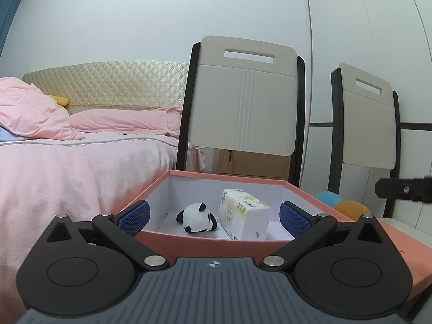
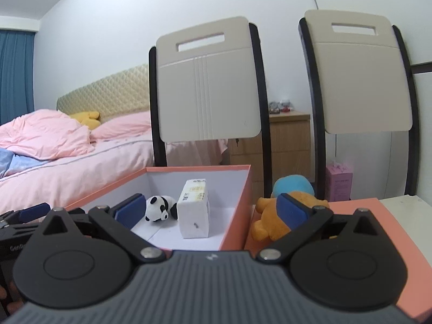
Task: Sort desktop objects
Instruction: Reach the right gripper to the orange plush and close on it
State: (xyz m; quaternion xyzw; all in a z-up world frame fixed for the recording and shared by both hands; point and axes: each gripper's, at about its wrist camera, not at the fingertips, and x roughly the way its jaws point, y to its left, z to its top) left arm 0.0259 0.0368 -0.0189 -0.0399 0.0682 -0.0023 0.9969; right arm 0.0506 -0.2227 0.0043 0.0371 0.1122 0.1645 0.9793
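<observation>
Both tongs released, nothing gripped.

Left gripper [image 1: 214, 217]: blue ribbed pads spread wide, straddling the near wall of the open salmon-pink cardboard box with white lining [image 1: 216, 245]. No pad is visibly pressing on the box wall.

Right gripper [image 2: 213, 206]: jaws at full spread, empty. Its left pad sits in front of the box interior, its right pad in front of the orange plush toy [image 2: 272, 221].

Inside the box, seen in both views: small black-and-white panda plush [image 1: 198, 217] lying on the floor of the box, and a white wrapped tissue pack with yellow print [image 1: 244, 213] just beside it. From the left wrist the two look touching or nearly so; I can't tell which.

Right wrist only:
- the orange plush in full, lying outside the box against its right wall, on a flat salmon-pink lid or panel [image 2: 359, 216]
- blue round plush [image 2: 294, 186] behind the orange one
- pink carton [image 2: 338, 186] on the floor behind the chairs
- wooden nightstand [image 2: 283, 140] with small clutter on top
- the left gripper at the left edge, partly visible
- fingertips at bottom left corner

Left wrist only: the right gripper's black finger tip at the far right edge; the blue and orange plush show only as tops behind the box rim.

Background in both: two beige folding chairs with black frames [image 1: 243, 97], bed with pink bedding [image 1: 81, 167].
</observation>
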